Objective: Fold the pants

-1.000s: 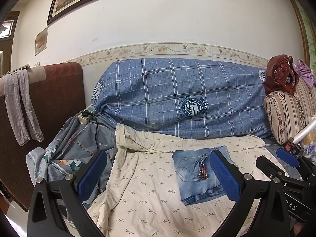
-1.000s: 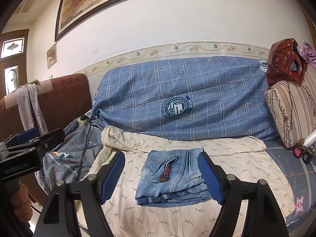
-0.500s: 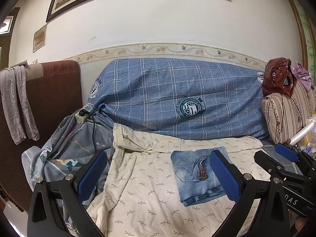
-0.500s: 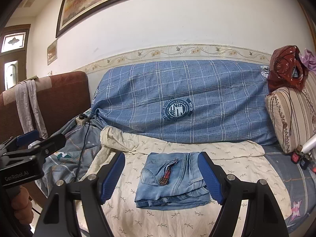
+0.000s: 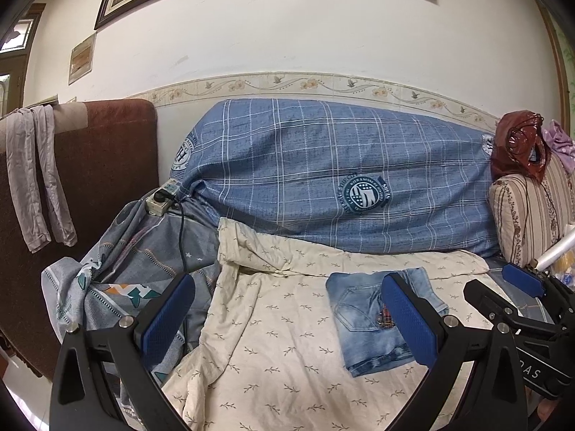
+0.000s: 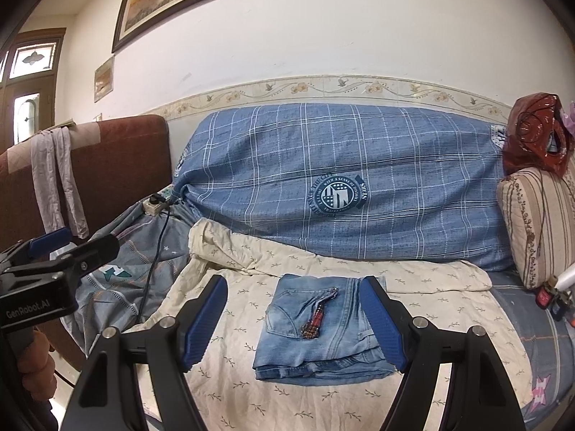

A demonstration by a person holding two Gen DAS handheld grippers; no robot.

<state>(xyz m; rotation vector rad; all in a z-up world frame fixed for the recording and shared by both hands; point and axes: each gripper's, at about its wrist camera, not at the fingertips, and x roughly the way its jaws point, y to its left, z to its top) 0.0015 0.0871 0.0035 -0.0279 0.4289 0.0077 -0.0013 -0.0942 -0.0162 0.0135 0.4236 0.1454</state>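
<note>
The light blue denim pants (image 6: 316, 330) lie folded into a small flat rectangle on the cream leaf-print sheet (image 6: 413, 287), a back pocket and a red patch facing up. They also show in the left wrist view (image 5: 373, 319), partly behind my right finger. My left gripper (image 5: 287, 319) is open and empty, held back from the sofa, left of the pants. My right gripper (image 6: 293, 319) is open and empty, held back in front of the pants and apart from them. Each gripper shows at the edge of the other's view.
A blue plaid cover (image 6: 341, 179) drapes the sofa back. A grey patterned blanket (image 5: 136, 269) with a power strip (image 5: 161, 197) and cord lies at the left. A striped cushion (image 6: 535, 230) and red bag (image 6: 532, 136) sit at the right. A brown chair (image 5: 90, 165) holds a grey cloth.
Both grippers have drawn back a little from the sofa, so the scene looks smaller. The folded pants have not moved. Both grippers stay open.
</note>
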